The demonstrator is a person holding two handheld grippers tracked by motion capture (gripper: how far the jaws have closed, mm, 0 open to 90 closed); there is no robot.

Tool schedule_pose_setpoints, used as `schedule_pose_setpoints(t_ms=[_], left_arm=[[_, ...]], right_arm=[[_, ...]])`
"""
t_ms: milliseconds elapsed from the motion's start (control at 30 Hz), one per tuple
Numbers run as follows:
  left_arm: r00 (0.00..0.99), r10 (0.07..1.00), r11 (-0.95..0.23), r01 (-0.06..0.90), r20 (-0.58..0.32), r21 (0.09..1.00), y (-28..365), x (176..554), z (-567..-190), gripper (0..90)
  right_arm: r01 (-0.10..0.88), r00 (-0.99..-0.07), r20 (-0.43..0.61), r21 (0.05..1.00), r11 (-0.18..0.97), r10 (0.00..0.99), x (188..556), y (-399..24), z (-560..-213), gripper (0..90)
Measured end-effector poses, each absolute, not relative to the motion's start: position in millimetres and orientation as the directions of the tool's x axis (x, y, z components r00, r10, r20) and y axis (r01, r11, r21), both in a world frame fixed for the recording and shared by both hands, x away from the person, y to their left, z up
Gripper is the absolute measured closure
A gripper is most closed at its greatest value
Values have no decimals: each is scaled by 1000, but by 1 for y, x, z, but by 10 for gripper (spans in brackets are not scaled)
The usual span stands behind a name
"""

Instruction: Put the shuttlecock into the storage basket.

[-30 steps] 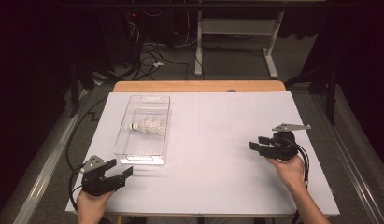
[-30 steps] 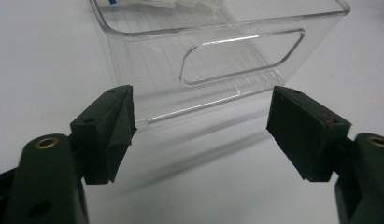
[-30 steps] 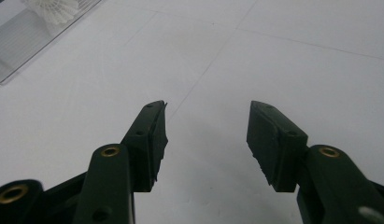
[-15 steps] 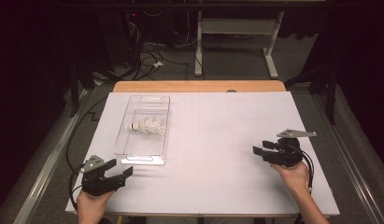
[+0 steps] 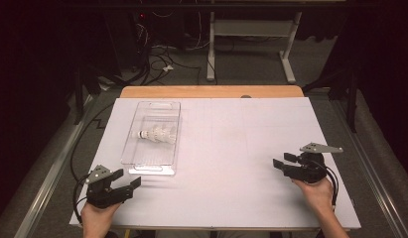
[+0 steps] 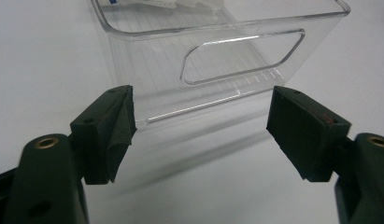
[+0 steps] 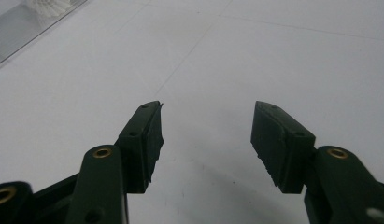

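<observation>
A clear plastic bin [image 5: 149,159] lies lengthwise on the left half of the white table top [image 5: 231,148]. White shuttlecocks [image 5: 157,134] lie on their sides in its middle. My left gripper [image 5: 128,177] sits at the near left, open and empty, pointing at the bin's near end wall [image 6: 217,88], which has a handle slot; its pads stay short of the wall. My right gripper [image 5: 282,160] rests low at the near right, pointing left. Its jaws have just been opening and hold nothing [image 7: 206,135]. The bin's corner [image 7: 21,32] and a shuttlecock [image 7: 49,5] show far off.
A wooden strip [image 5: 211,91] borders the table's far edge. Behind it stand a white frame's legs [image 5: 288,54] and loose cables [image 5: 162,59] on the floor. Metal rails [image 5: 52,168] run along both sides of the table. White surface stretches between the two grippers.
My right hand has slid a little to the right and toward the near edge, and its jaws stand slightly wider. The left hand, the bin and the shuttlecocks have not moved.
</observation>
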State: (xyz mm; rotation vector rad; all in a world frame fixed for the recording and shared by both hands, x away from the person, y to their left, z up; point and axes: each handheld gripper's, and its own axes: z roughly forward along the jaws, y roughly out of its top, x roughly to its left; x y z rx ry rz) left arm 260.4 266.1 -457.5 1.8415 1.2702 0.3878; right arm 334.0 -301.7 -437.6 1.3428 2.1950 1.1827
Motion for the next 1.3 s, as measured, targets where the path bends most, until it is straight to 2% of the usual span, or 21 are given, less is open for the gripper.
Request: schedule_pose_setpoints(t_ms=[567, 1300], left_arm=[[436, 878, -130, 615, -199, 777, 266, 260, -457, 246], [433, 879, -127, 613, -197, 779, 266, 259, -457, 246]], right_arm=[[584, -480, 160, 792, 177, 863, 320, -321, -444, 403], [549, -472, 127, 816, 178, 872, 302, -328, -448, 384]])
